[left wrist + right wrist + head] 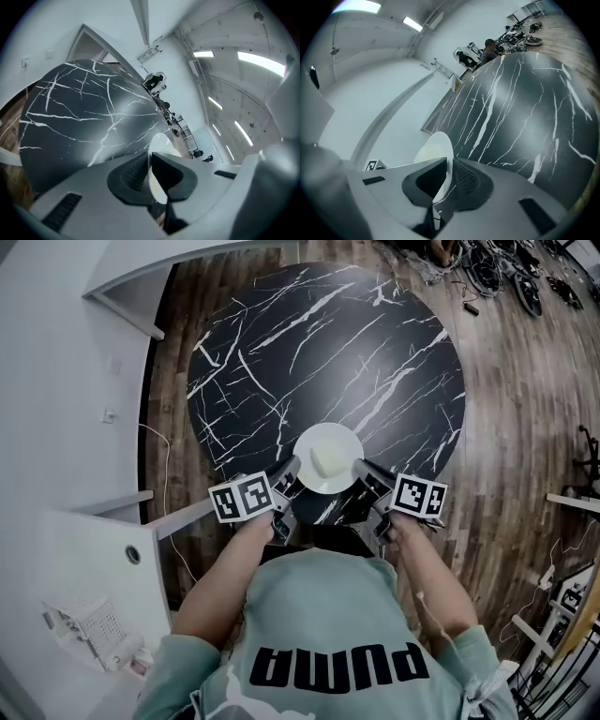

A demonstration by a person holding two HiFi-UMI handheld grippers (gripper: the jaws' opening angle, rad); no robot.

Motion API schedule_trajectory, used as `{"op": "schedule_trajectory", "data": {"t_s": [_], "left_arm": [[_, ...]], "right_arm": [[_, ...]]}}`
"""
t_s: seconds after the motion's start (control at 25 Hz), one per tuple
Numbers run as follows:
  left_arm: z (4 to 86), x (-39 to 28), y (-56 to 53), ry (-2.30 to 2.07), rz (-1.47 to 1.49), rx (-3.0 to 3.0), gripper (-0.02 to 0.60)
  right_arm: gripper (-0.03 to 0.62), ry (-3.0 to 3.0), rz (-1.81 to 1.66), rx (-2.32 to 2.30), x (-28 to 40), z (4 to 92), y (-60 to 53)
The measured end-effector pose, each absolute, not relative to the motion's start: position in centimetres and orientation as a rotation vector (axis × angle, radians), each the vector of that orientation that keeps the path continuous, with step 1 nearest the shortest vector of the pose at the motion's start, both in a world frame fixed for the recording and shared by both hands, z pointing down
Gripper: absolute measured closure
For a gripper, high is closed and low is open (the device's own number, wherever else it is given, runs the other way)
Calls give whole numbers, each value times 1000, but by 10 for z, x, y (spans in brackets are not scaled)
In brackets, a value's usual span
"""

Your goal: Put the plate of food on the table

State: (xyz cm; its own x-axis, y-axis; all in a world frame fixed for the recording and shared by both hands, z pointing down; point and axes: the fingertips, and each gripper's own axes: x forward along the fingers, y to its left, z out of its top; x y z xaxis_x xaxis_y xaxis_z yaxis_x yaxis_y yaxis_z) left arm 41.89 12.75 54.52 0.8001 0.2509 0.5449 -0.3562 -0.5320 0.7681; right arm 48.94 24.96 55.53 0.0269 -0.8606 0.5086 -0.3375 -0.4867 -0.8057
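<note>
A white plate (328,435) carrying a pale lump of food (329,458) is over the near edge of the round black marble table (281,352). My left gripper (291,469) is shut on the plate's left rim, and my right gripper (362,469) is shut on its right rim. In the left gripper view the plate (162,140) runs edge-on between the dark pads (133,174). The right gripper view shows the plate (436,149) the same way, its rim pinched between ribbed pads (465,180). I cannot tell whether the plate touches the tabletop.
A white wall and doorway (122,296) stand left of the table. A white counter with a small device (89,624) is at lower left. Cables and gear (497,268) lie on the wood floor at top right. The person's torso (328,634) is close to the table's near edge.
</note>
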Motion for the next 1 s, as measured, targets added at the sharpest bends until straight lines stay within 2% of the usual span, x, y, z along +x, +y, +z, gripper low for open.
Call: {"op": "schedule_trajectory", "data": {"t_s": [0.48,1.0], "left_arm": [[595,492,170,-46,865,1980,551],[623,525,184,-49,943,1997,549]], "right_arm": [[551,1092,-1512,-1913,555,603,296],[551,1061,-1542,-1974,587,623,309]]}}
